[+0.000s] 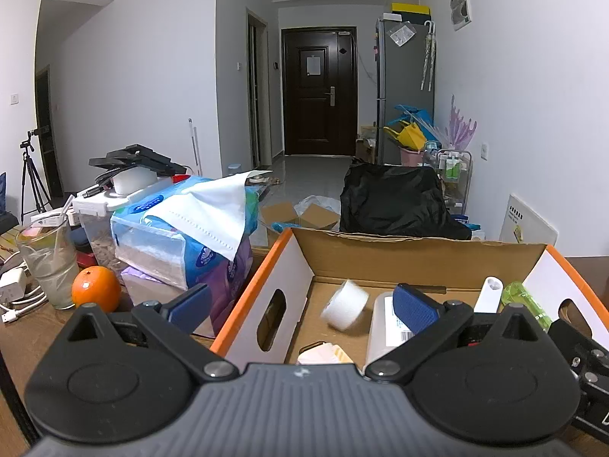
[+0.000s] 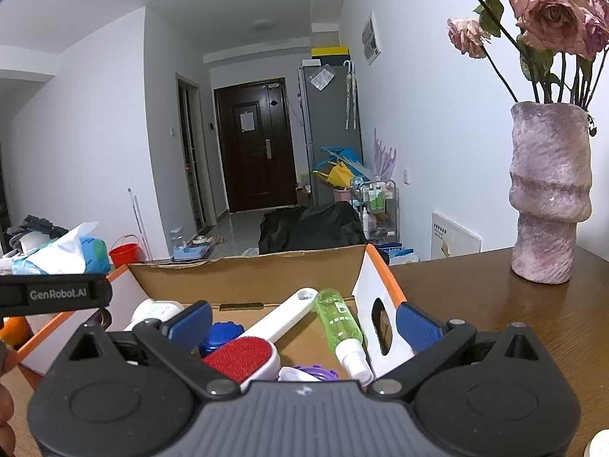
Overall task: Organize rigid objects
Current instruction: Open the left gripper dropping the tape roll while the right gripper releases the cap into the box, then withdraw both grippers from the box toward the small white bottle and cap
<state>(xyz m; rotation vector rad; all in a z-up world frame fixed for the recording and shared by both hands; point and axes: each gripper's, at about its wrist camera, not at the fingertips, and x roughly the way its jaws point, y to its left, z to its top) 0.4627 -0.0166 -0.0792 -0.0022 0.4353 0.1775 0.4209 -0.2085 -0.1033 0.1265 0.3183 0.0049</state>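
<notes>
An open cardboard box [image 1: 380, 255] with orange-edged white flaps stands on the wooden table. In the left wrist view a blurred white tape roll [image 1: 344, 304] is in the air over the box floor, beside a white bottle [image 1: 384, 327], a white handle [image 1: 489, 293] and a green spray bottle [image 1: 523, 301]. My left gripper [image 1: 302, 306] is open and empty above the box's left side. In the right wrist view the box [image 2: 243, 274] holds a red lint brush [image 2: 251, 350], the green spray bottle [image 2: 340, 323] and a blue cap [image 2: 222, 337]. My right gripper [image 2: 302, 321] is open and empty over the box's right side.
Left of the box lie a tissue pack [image 1: 182, 228], an orange [image 1: 96, 293], a glass [image 1: 47, 262] and a charger with cables [image 1: 13, 285]. A purple vase with dried roses [image 2: 548, 194] stands on the table to the right. The left gripper's body [image 2: 53, 293] shows at the left edge.
</notes>
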